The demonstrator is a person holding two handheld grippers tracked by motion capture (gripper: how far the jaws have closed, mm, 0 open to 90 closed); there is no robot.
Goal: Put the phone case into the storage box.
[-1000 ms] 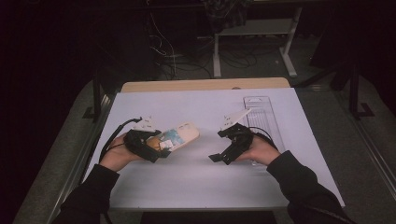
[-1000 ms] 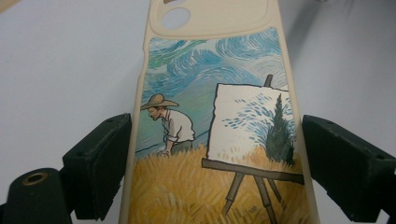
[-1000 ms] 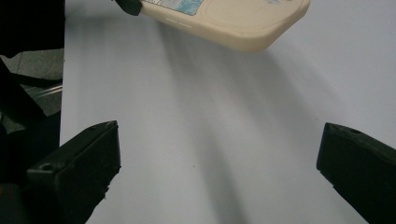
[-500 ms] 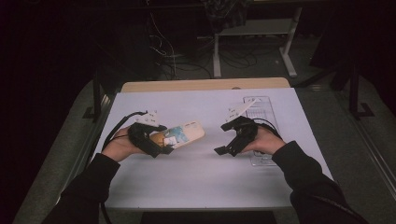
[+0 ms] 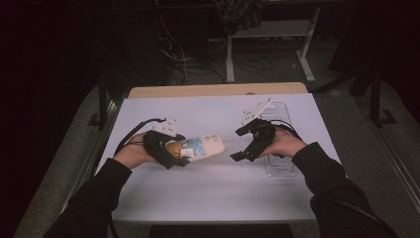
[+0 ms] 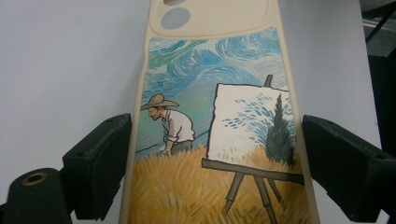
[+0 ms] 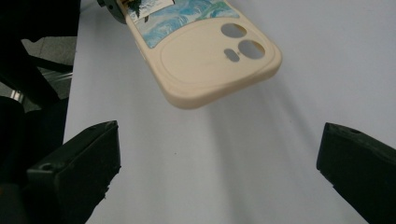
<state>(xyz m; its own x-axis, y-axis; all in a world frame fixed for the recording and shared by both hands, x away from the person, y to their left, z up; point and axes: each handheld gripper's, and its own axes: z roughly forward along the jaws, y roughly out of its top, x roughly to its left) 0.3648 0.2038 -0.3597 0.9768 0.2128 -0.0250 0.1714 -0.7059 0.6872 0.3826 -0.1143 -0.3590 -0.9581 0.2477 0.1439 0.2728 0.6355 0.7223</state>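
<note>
Across the white desk (image 5: 208, 198), left of centre, the left claw (image 5: 174, 154) grips a cream phone case (image 5: 200, 148) by its long edges, camera end pointing right toward the right claw (image 5: 243, 147), which stands wide and empty. A handover probably suits best: close squarely on the free end. Its back shows a painter, easel and wheat field.

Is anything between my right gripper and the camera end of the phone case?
Nothing visible: the open right gripper faces the cream painted phone case, held by the left gripper, across bare white tabletop.
</note>
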